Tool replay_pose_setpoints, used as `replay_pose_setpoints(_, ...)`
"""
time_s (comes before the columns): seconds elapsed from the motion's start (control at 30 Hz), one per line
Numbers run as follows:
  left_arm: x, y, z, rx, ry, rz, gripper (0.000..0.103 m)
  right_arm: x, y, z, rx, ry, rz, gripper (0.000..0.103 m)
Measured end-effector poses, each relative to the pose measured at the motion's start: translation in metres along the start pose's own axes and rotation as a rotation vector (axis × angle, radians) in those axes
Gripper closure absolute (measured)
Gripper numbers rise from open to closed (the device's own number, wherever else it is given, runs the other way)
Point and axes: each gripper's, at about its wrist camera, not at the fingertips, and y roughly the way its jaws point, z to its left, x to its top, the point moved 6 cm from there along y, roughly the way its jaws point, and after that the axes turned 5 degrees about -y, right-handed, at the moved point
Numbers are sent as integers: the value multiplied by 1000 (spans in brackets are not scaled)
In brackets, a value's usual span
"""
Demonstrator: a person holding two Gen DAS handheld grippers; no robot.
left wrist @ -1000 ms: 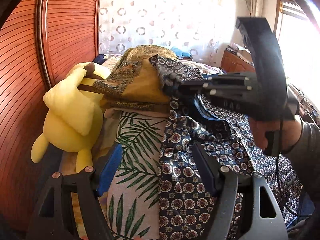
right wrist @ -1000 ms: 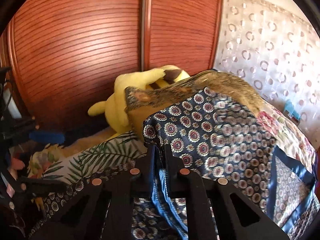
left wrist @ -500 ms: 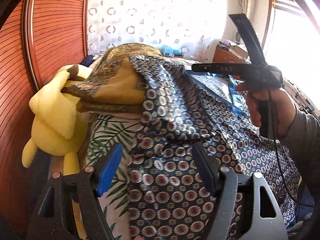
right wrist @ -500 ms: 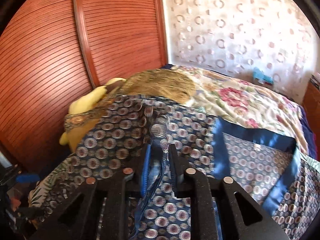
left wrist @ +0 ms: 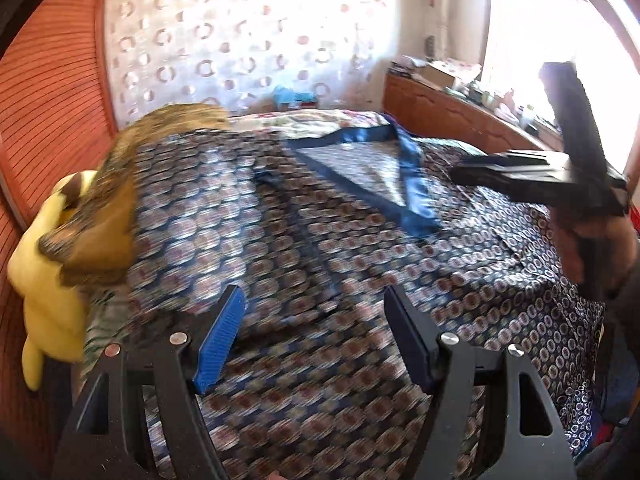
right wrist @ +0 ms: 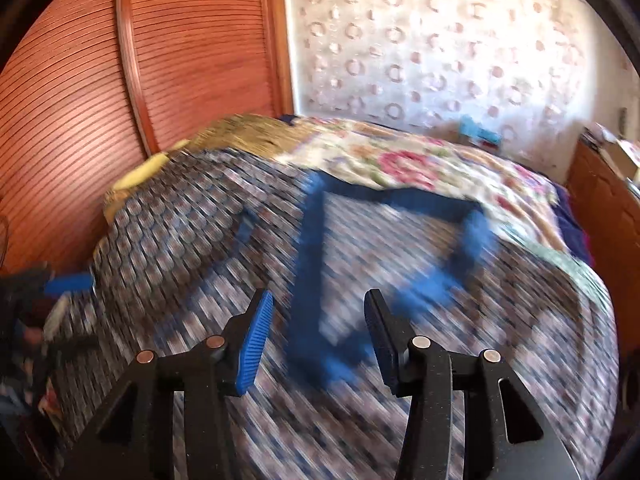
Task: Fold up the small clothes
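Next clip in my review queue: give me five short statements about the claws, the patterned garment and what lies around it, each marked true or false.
1. The right claw is clamped on the patterned garment. False: its jaws stand apart with no cloth pinched; they have just been opening.
2. The left claw is open above the garment. True.
3. The garment has blue satin trim. True.
4. A yellow plush toy lies beside the wooden slatted door. True.
5. The garment hangs on a hanger. False: it lies spread on the bed, over a floral bedspread.
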Motion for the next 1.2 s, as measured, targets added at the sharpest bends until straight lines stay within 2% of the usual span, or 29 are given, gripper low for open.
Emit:
replay_pose_setpoints(0.23, 8, 38, -51, -35, 87, 64, 30, -68, -83, -75, -176, 41, 23, 53)
replay_pose_setpoints(0.27, 7, 42, -56, -34, 97, 75, 30, -76, -91, -87, -190, 62, 30, 52)
replay_pose_setpoints(0.33, 7, 53, -67, -25, 120, 101, 30, -92, -106, -114, -245, 114, 43, 43)
replay_pose_setpoints(0.37, 7, 57, -71, -24, 126, 108, 30, -96, -110, -122, -254, 141, 45, 43)
replay_pose_setpoints(0.5, 9, 70, -77, -33, 110, 141, 30, -116, -116, -161, -252, 269, 73, 41)
replay_pose_setpoints(0.7, 7, 87, -81, -18, 111, 191, 30, -141, -102, -182, -253, 372, 143, 41)
replay_pose_setpoints(0.77, 5, 90, -80, -8, 120, 202, 30, -139, -95, -188, -217, 415, 135, 41)
replay_pose_setpoints(0.9, 6, 92, -82, -6, 123, 194, 29, -144, -86, -189, -167, 466, 157, 41)
replay_pose_setpoints(1.03, 5, 94, -84, -24, 130, 166, 23, -151, -90, -198, -126, 489, 165, 42)
replay_pose_setpoints(1.07, 5, 94, -85, -22, 135, 165, 23, -157, -94, -207, -113, 498, 159, 43)
replay_pose_setpoints(1.2, 5, 95, -85, -22, 135, 166, 22, -163, -99, -215, -49, 525, 141, 60)
